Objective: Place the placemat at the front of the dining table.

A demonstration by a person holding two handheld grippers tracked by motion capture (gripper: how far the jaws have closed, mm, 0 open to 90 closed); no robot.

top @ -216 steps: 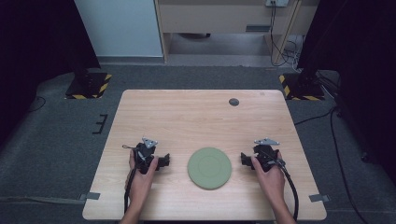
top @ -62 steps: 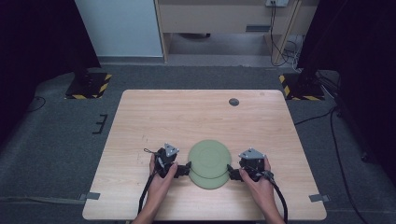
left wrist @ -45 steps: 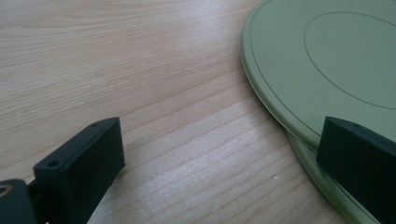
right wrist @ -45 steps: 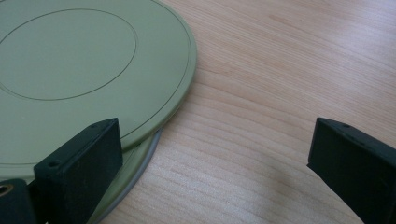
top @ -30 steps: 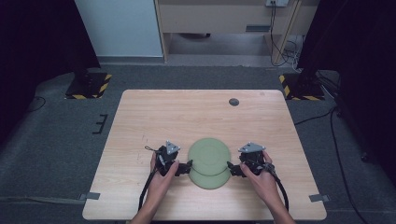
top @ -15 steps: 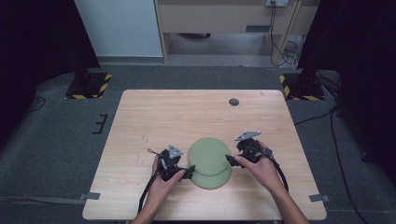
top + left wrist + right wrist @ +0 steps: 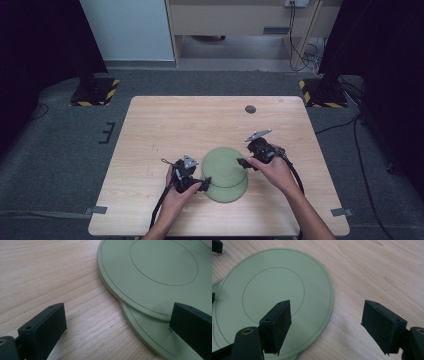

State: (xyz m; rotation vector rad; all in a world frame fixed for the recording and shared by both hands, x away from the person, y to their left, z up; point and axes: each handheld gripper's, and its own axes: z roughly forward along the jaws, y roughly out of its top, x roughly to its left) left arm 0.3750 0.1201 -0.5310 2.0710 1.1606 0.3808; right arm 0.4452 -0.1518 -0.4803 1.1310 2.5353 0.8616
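Two green plates point(image 7: 226, 172) overlap mid-bench; both tools, left tool point(image 7: 200, 183) and right tool point(image 7: 243, 163), gape empty beside them — separating wants a rim-only pinch.

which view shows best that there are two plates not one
The left gripper view: the top plate plainly overlaps the lower plate, with its rim edge clear. The right gripper view shows the lower plate as a thin sliver. The high view shows them offset, small and far off.
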